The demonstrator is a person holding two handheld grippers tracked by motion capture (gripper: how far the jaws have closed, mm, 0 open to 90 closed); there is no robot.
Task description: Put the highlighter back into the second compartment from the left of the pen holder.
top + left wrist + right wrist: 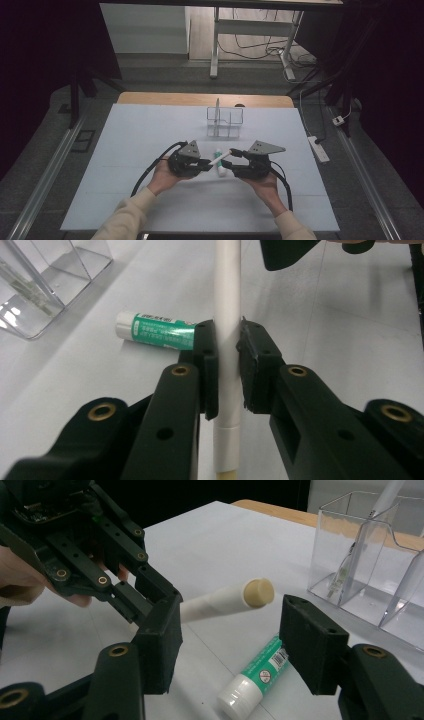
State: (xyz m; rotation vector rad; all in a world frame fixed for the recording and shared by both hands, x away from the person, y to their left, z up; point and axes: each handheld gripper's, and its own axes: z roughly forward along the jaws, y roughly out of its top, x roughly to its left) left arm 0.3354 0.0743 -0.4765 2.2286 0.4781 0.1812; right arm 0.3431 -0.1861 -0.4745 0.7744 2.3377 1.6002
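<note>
Left gripper [227,365] clamped on white pen [227,300]; right gripper [235,630] wide, empty, unaligned: risks knocking pen askew.

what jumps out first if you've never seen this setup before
The white tube, clamped between the pads of the left gripper and held above the table, its tan end between the open jaws of the right gripper. On the white table below lies a green-and-white tube; farther back stands a clear plastic organizer.
</note>
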